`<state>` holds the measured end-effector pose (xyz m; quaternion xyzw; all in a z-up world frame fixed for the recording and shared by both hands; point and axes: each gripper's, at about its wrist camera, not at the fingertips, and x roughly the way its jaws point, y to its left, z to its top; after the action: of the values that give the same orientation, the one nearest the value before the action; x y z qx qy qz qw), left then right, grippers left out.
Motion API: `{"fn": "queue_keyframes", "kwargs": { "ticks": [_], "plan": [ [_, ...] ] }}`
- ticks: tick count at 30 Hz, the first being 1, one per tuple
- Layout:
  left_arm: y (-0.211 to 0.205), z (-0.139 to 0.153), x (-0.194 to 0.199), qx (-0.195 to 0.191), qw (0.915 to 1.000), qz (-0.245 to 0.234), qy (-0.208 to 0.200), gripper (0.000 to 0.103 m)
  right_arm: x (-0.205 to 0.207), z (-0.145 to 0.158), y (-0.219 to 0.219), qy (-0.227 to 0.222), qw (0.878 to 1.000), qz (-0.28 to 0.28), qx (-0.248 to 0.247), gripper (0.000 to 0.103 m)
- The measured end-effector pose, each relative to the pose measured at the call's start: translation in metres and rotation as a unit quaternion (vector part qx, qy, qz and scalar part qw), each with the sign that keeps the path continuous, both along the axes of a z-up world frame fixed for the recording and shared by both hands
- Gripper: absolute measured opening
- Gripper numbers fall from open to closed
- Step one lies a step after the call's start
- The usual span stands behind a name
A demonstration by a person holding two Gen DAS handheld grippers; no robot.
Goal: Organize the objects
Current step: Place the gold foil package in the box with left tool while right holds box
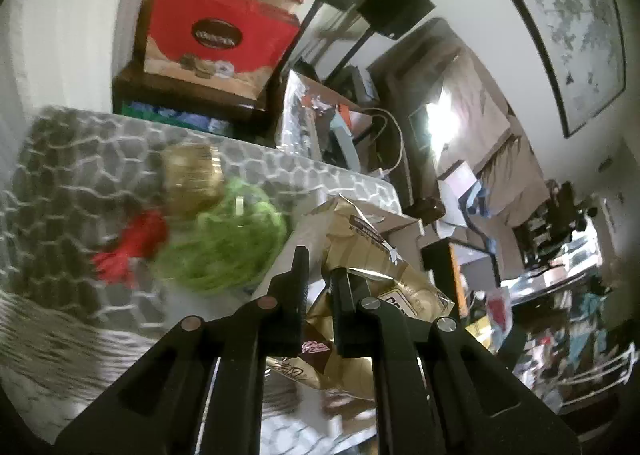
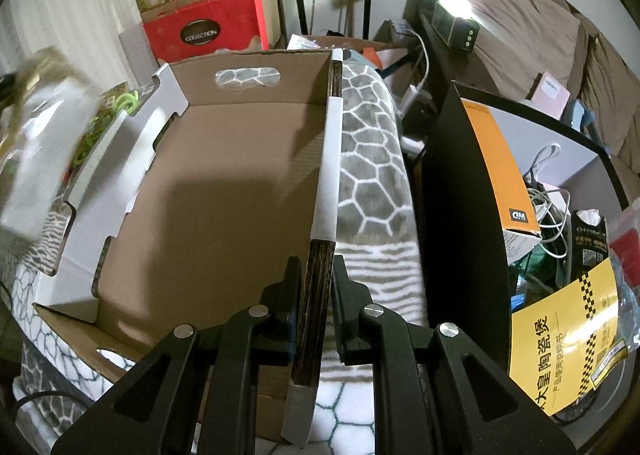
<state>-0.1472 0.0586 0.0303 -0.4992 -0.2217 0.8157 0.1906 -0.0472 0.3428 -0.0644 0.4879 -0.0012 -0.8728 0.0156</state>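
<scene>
Left tongs (image 1: 318,275) clamp a gold packet (image 1: 376,275); right tongs (image 2: 316,275) clamp the cardboard box (image 2: 224,191) wall.

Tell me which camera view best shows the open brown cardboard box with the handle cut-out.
The right wrist view: the open brown cardboard box fills it, empty interior and handle cut-out visible, with the right gripper clamped on its side wall. The left wrist view shows only a pale corner behind the crinkled gold foil packet in the left gripper.
</scene>
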Motion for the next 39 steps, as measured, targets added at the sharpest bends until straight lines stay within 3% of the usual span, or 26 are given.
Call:
{"fn": "queue_keyframes", "kwargs": {
  "ticks": [6, 11, 19, 28, 34, 39],
  "plan": [
    [0.038, -0.027, -0.025, 0.03, 0.9978, 0.041, -0.044, 0.009, -0.001, 0.0, 0.002, 0.003, 1.0, -0.006, -0.008, 0.013],
    [0.058, -0.047, -0.038, 0.064, 0.9911, 0.087, -0.078, 0.009, -0.002, 0.0, 0.001, 0.003, 1.0, -0.009, -0.009, 0.013],
    [0.092, -0.062, -0.047, 0.063, 0.9876, 0.098, -0.106, 0.009, 0.0, -0.003, 0.002, 0.007, 1.0, -0.011, -0.012, 0.013],
    [0.085, -0.074, -0.044, 0.043, 0.9833, 0.143, -0.105, 0.009, 0.001, -0.005, 0.003, 0.007, 1.0, -0.012, -0.016, 0.013],
    [0.078, -0.089, -0.046, 0.066, 0.975, 0.172, -0.125, 0.009, 0.001, -0.007, 0.004, 0.005, 1.0, -0.014, -0.017, 0.013],
    [0.08, -0.093, -0.048, 0.07, 0.9734, 0.178, -0.126, 0.009, 0.001, -0.01, 0.003, -0.001, 1.0, -0.014, -0.015, 0.013]
  ]
}}
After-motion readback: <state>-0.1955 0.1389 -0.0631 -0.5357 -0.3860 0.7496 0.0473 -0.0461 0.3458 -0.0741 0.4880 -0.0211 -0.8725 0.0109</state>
